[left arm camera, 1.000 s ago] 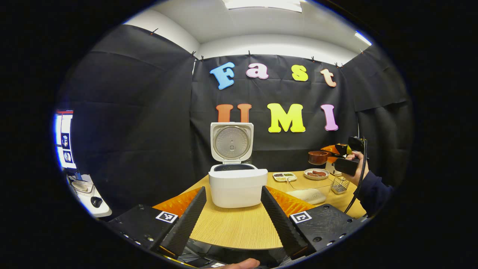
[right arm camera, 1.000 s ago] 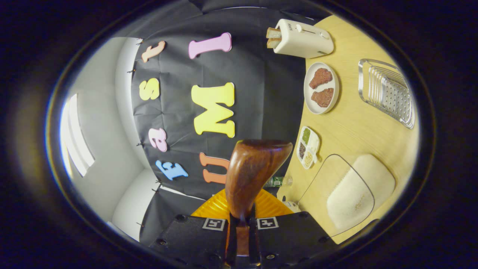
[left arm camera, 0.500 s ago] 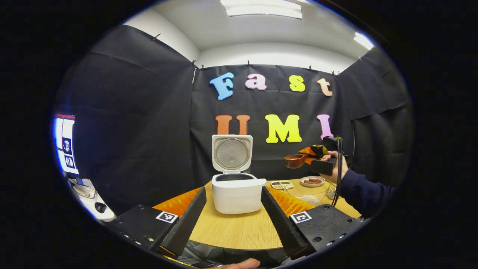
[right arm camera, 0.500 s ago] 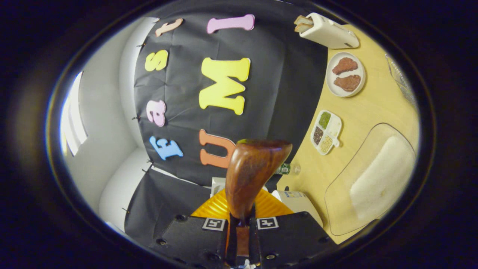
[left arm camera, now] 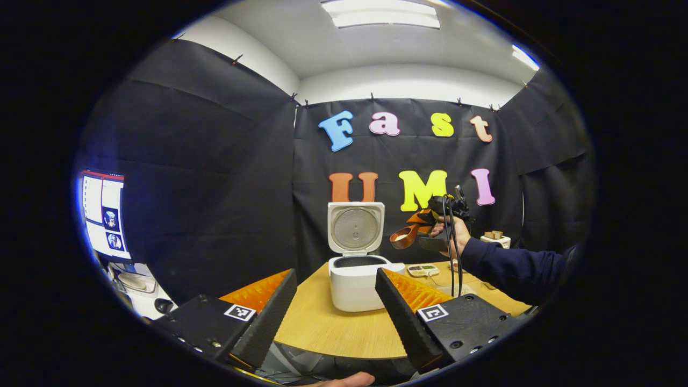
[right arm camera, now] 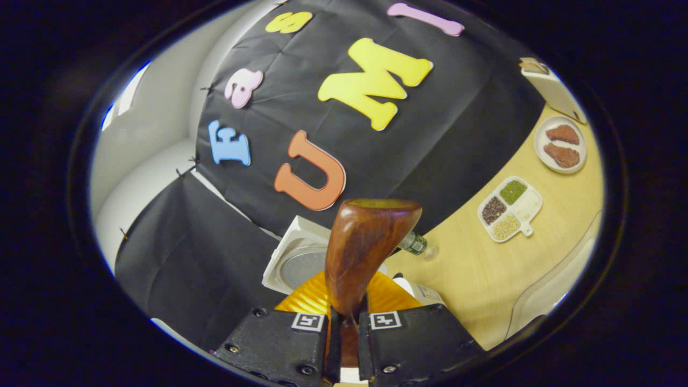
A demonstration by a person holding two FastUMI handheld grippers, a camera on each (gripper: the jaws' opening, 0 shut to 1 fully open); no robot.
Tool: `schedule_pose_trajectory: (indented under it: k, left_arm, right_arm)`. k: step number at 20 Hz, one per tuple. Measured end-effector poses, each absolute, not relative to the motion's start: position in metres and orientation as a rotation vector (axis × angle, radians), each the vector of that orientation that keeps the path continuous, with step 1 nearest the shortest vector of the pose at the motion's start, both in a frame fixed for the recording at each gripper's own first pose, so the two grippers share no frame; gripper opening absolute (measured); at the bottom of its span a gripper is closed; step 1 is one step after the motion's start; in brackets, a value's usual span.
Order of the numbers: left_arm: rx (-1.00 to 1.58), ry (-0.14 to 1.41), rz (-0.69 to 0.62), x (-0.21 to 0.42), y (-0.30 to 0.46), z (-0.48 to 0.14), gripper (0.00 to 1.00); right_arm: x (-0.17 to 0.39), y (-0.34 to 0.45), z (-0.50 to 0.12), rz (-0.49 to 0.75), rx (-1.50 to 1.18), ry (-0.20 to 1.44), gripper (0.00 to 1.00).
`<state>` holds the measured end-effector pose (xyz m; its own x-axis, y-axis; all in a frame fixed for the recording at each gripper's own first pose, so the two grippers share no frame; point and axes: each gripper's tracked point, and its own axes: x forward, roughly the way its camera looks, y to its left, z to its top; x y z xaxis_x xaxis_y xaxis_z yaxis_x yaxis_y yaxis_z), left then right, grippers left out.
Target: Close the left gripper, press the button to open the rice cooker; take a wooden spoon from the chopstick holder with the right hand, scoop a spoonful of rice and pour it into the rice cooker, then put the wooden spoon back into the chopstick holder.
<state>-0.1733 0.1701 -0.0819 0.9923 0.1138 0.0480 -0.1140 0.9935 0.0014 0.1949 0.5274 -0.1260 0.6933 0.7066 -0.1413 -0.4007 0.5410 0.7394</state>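
My right gripper [right arm camera: 344, 328] has its fingers clamped on the spoon [right arm camera: 363, 250] handle, with the bowl rising at 12 o'clock from them. In the left gripper view the spoon [left arm camera: 404, 236] hangs in the air at 2 o'clock from the cooker [left arm camera: 359, 271], pale rice in its bowl. The cooker's lid stands up; I cannot tell what the pot holds. My left gripper [left arm camera: 336, 312] has its fingers wide, holding nothing. On the surface [right arm camera: 484, 269] sit a divided dish [right arm camera: 508, 207] of grains, a plate [right arm camera: 560, 145] with two brown pieces, and a bottle [right arm camera: 416, 244].

No legible text or labels.
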Motion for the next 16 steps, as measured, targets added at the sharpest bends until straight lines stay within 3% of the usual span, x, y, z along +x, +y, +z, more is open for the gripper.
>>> schedule_pose_trajectory:
  k: [11,12,13,16]
  left_arm:
    - [-0.019,-0.007,0.225,-0.159,0.187,-0.089,0.94]
    - [-0.018,-0.008,0.227,-0.158,0.187,-0.088,0.84]
    - [-0.02,-0.008,0.224,-0.156,0.185,-0.088,0.94]
    - [-0.024,0.001,0.219,-0.154,0.184,-0.091,0.94]
  right_arm:
    - [0.204,0.63,-0.131,0.721,-0.071,0.162,0.17]
    - [0.202,0.634,-0.129,0.719,-0.131,0.127,0.17]
    - [0.197,0.641,-0.127,0.726,-0.192,0.093,0.17]
    - [0.173,0.656,-0.132,0.76,-0.346,0.0,0.18]
